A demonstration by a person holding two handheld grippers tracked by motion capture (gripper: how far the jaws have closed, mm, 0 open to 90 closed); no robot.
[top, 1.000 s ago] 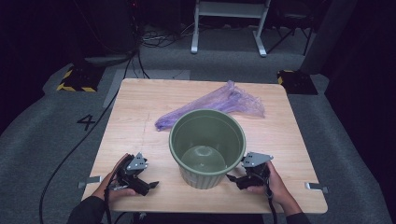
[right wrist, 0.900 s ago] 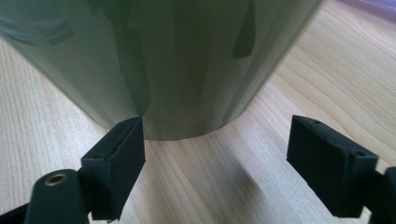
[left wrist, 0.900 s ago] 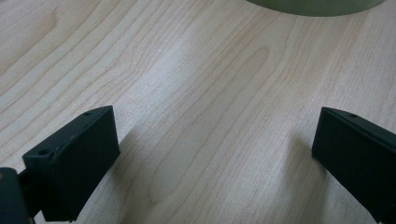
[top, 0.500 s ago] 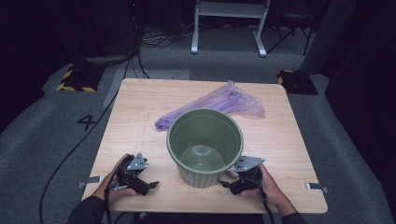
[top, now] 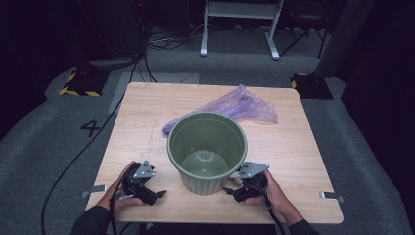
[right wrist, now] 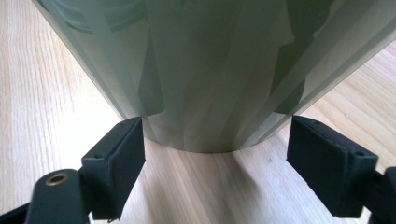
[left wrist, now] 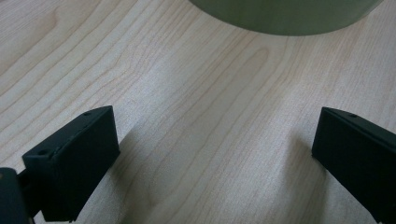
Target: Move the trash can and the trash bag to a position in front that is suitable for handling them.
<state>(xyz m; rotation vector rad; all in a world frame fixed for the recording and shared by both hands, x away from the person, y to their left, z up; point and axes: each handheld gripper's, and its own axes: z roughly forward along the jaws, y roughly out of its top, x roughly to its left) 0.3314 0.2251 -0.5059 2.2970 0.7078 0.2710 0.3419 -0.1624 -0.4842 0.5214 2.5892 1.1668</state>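
Wooden table (top: 147,117) — right hand-held gripper (top: 235,190), jaws spread, now closer against green bucket (top: 207,149) — left hand-held gripper (top: 155,194) likewise spread.

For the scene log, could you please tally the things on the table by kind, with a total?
Green bucket: 1
Purple plastic bag: 1
Hand-held claws: 2, the left claw and the right claw, both open
Total: 4 things on the wooden table

text: "4" (top: 90,128) | on: grey floor (top: 58,147) left of table | other text: none readable
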